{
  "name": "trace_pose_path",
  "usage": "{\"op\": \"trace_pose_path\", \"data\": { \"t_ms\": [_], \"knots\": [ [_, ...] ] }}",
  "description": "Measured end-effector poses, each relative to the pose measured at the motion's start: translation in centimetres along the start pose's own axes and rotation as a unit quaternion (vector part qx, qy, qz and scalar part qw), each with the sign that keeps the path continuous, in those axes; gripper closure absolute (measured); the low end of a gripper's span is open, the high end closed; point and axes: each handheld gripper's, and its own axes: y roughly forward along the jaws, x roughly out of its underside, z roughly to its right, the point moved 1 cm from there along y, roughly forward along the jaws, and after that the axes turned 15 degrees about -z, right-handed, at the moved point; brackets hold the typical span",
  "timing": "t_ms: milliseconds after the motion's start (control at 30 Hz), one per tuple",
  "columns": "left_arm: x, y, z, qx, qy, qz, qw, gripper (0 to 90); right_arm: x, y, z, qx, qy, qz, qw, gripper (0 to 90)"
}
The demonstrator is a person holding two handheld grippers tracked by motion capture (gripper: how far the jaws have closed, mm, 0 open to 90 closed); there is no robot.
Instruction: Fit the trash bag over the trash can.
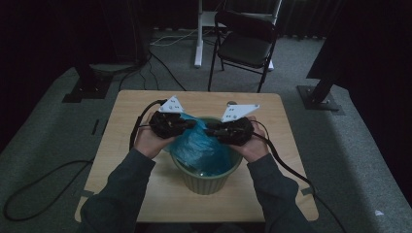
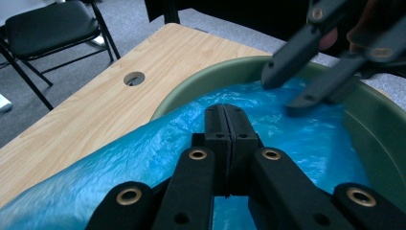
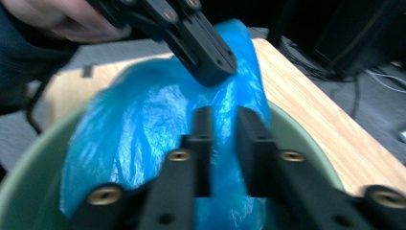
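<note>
A green round bin (image 1: 206, 182) stands on the wooden table (image 1: 136, 111), with a blue plastic bag (image 1: 201, 148) inside it. The bag's left edge is pulled up over the rim. My left gripper (image 1: 192, 124) is shut on that raised edge; in the left gripper view its jaws (image 2: 224, 112) meet over the blue film (image 2: 143, 153). From the right, my right gripper (image 1: 209, 130) reaches over the bin. Its jaws (image 3: 222, 115) stand a little apart, with bag film (image 3: 139, 120) showing in the gap. The left gripper (image 3: 215, 64) pinches the bag just beyond them.
A black folding chair (image 1: 245, 41) stands behind the table on the grey carpet. A round cable hole (image 2: 134, 78) sits in the tabletop near the far edge. Cables trail over the floor at left and right, and dark stand bases (image 1: 318, 99) flank the table.
</note>
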Motion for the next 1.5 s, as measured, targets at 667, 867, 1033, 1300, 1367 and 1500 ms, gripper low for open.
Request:
{"op": "trace_pose_path", "data": {
  "t_ms": [667, 867, 1033, 1300, 1367, 1500],
  "knots": [
    [4.0, -2.1, -3.0, -0.023, -0.063, 0.013, 0.9976, 76.3, 0.6, -0.7, 0.3, 0.026, -0.003, 0.004, 0.9996, 89.6],
    [3.9, -0.8, -3.1, -0.007, -0.066, -0.006, 0.9978, 67.0, 0.6, -0.7, 0.3, 0.025, -0.004, 0.004, 0.9997, 89.6],
    [3.1, 0.2, -2.7, 0.001, -0.051, -0.013, 0.9986, 72.0, 0.6, -0.7, 0.2, 0.024, -0.006, 0.003, 0.9997, 89.5],
    [3.0, -0.1, -2.6, -0.006, -0.045, -0.003, 0.9990, 89.8, 0.8, -0.7, 0.2, 0.033, -0.011, -0.012, 0.9993, 89.1],
    [3.2, -0.3, -2.8, -0.012, -0.046, -0.003, 0.9988, 89.9, 0.9, -0.7, 0.2, 0.038, -0.009, -0.016, 0.9991, 89.1],
    [3.7, -0.8, -3.3, -0.021, -0.057, -0.002, 0.9981, 89.9, 1.5, -1.0, 0.6, 0.047, -0.002, -0.017, 0.9987, 89.1]
  ]
}}
